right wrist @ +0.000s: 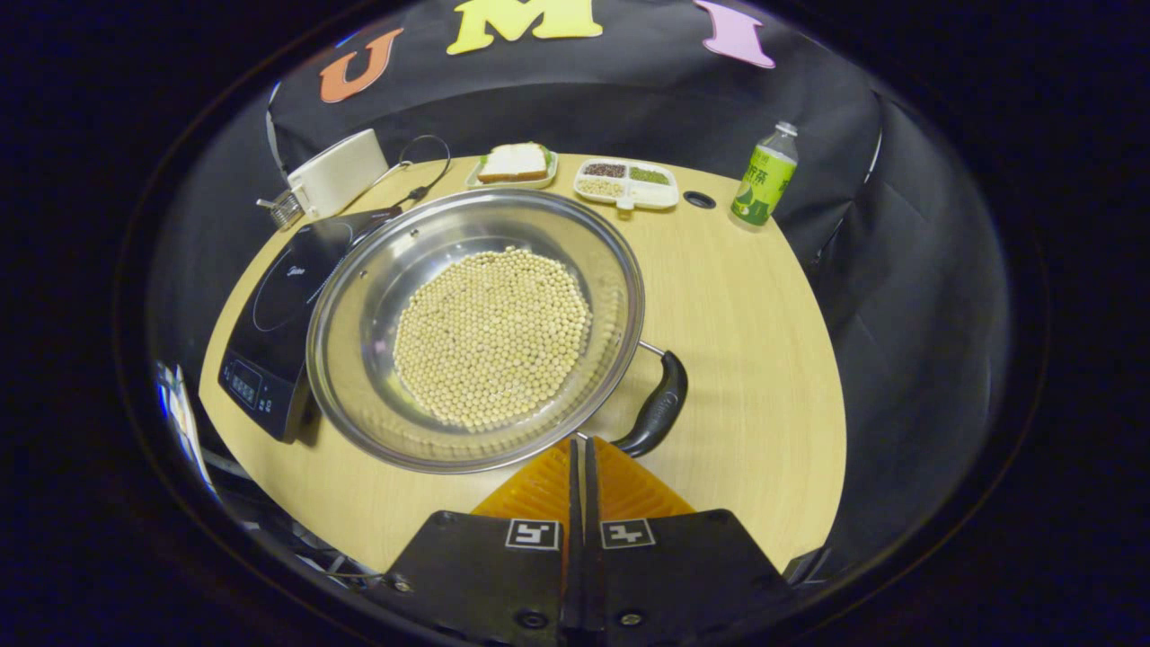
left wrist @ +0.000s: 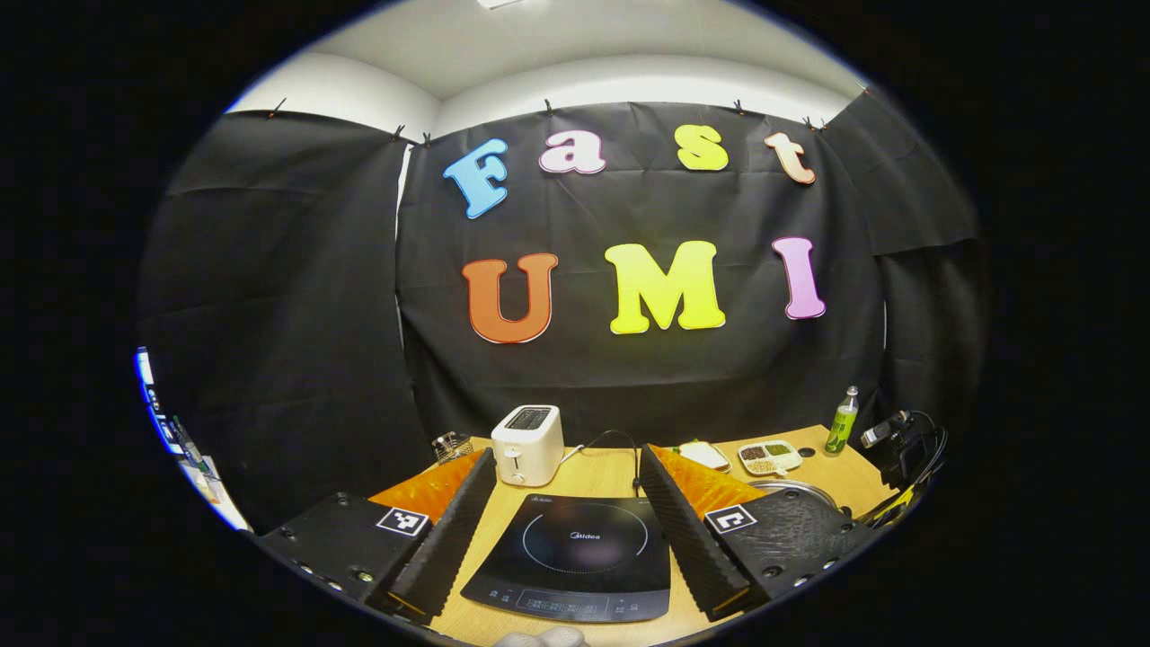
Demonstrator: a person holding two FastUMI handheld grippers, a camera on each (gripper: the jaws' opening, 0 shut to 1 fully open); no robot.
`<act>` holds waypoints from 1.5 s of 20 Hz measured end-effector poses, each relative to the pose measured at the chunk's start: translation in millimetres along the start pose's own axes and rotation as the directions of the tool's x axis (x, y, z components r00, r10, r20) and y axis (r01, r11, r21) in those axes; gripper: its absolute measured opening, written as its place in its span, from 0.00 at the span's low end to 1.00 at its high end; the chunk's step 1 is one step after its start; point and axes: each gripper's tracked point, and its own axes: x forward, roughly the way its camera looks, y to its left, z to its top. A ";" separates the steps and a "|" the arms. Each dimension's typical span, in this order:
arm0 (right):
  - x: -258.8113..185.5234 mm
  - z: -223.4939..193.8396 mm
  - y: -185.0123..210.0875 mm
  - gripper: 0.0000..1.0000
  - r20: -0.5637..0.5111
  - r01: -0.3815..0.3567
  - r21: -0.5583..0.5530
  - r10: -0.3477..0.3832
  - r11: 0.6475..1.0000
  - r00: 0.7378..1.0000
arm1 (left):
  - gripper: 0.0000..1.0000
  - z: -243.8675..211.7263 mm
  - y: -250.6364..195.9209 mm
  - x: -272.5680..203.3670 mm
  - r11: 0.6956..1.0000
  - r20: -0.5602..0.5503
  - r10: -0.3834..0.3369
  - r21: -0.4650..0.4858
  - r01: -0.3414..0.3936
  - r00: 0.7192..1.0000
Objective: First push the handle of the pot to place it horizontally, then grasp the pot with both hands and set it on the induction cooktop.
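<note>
Pot, holding a bed of pale beans, is sitting on the worktop just beyond the right gripper, whose fingers are pressing together with nothing between them, their tips lying close to the near rim beside the handle. That handle is angling off the pot's right side. To the pot's left the induction cooktop is lying flat, its edge tucked under the rim. Left gripper is hanging with its fingers spread wide apart over the cooktop, gripping nothing. Farther back are standing a toaster, a sandwich on a plate, a divided dish of grains and a green bottle.
</note>
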 end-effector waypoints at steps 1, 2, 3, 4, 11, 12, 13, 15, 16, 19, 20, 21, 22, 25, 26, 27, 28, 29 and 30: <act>1.6 2.3 -3.3 0.01 0.002 0.000 -0.006 0.000 1.000 1.000 | 0.96 0.1 -0.5 -0.4 1.000 -0.002 0.006 0.001 -0.006 1.000; 3.4 5.2 -7.6 0.01 0.004 -0.001 -0.008 0.001 1.000 1.000 | 0.96 0.5 -2.2 -1.1 1.000 -0.004 0.012 0.002 -0.012 1.000; 5.2 7.6 -11.2 0.01 0.005 -0.003 -0.009 0.003 1.000 1.000 | 0.96 0.1 -4.8 -1.8 1.000 -0.006 0.019 0.005 -0.019 1.000; 7.5 11.4 -16.4 0.01 0.007 -0.004 -0.011 0.004 1.000 1.000 | 0.96 0.6 -6.3 -3.0 1.000 -0.006 0.026 0.008 -0.026 1.000; 19.5 29.4 -44.8 0.01 0.019 -0.015 -0.031 0.016 0.999 1.000 | 0.96 -3.3 -21.3 -9.9 0.997 -0.031 0.080 0.026 -0.079 0.996; 21.6 31.2 -47.9 0.01 0.021 -0.018 -0.034 0.018 0.999 1.000 | 0.96 -3.0 -24.1 -9.8 0.996 -0.033 0.087 0.026 -0.086 0.996; 23.0 33.3 -51.6 0.04 0.020 -0.021 -0.036 0.022 0.999 1.000 | 0.96 -2.1 -26.8 -10.1 0.996 -0.034 0.091 0.027 -0.090 0.995; 25.4 36.3 -54.2 0.01 0.019 -0.035 -0.035 0.035 0.999 0.999 | 0.96 -0.7 -33.5 -11.1 0.995 -0.033 0.101 0.030 -0.100 0.994; 27.1 39.1 -55.9 0.01 0.019 -0.038 -0.039 0.039 0.999 0.999 | 0.96 -0.4 -35.9 -10.6 0.994 -0.032 0.104 0.032 -0.103 0.994; 29.3 43.0 -60.4 0.04 0.021 -0.039 -0.061 0.041 0.997 0.999 | 0.96 -3.4 -42.3 -10.5 0.993 -0.041 0.115 0.033 -0.113 0.993; 29.1 44.2 -60.9 0.00 0.019 -0.043 -0.066 0.044 0.997 0.999 | 0.96 -4.4 -44.6 -11.3 0.993 -0.043 0.116 0.033 -0.115 0.992; 28.3 42.9 -61.2 0.01 0.018 -0.043 -0.074 0.044 0.996 0.999 | 0.96 -5.0 -45.8 -11.5 0.993 -0.043 0.118 0.035 -0.117 0.992; 25.6 43.4 -63.3 0.01 0.024 -0.038 -0.079 0.040 0.996 0.999 | 0.96 -7.1 -47.3 -10.2 0.992 -0.046 0.119 0.038 -0.117 0.992; 13.0 43.0 -77.3 0.04 0.060 0.004 -0.085 0.001 0.996 0.998 | 0.95 -17.1 -54.9 -4.7 0.996 -0.066 0.089 0.027 -0.087 0.994; 7.3 43.2 -82.3 0.02 0.082 0.019 -0.094 -0.011 0.995 0.997 | 0.96 -20.4 -59.4 -1.4 0.998 -0.070 0.066 0.012 -0.065 0.995; 2.8 44.4 -85.4 0.07 0.103 0.026 -0.101 -0.015 0.995 0.995 | 0.96 -24.1 -60.0 2.1 0.999 -0.078 0.051 0.000 -0.051 0.996; -3.4 45.6 -89.9 0.12 0.127 0.038 -0.099 -0.026 0.994 0.992 | 0.96 -28.7 -62.5 6.8 0.999 -0.086 0.035 -0.007 -0.036 0.996; -10.7 49.9 -89.6 0.31 0.150 0.031 -0.095 -0.016 0.995 0.989 | 0.96 -34.4 -62.9 10.7 1.000 -0.098 0.025 -0.009 -0.026 0.995; -15.4 49.7 -93.5 0.51 0.165 0.043 -0.089 -0.028 0.995 0.986 | 0.96 -40.8 -64.7 16.0 1.000 -0.110 0.012 -0.006 -0.013 0.994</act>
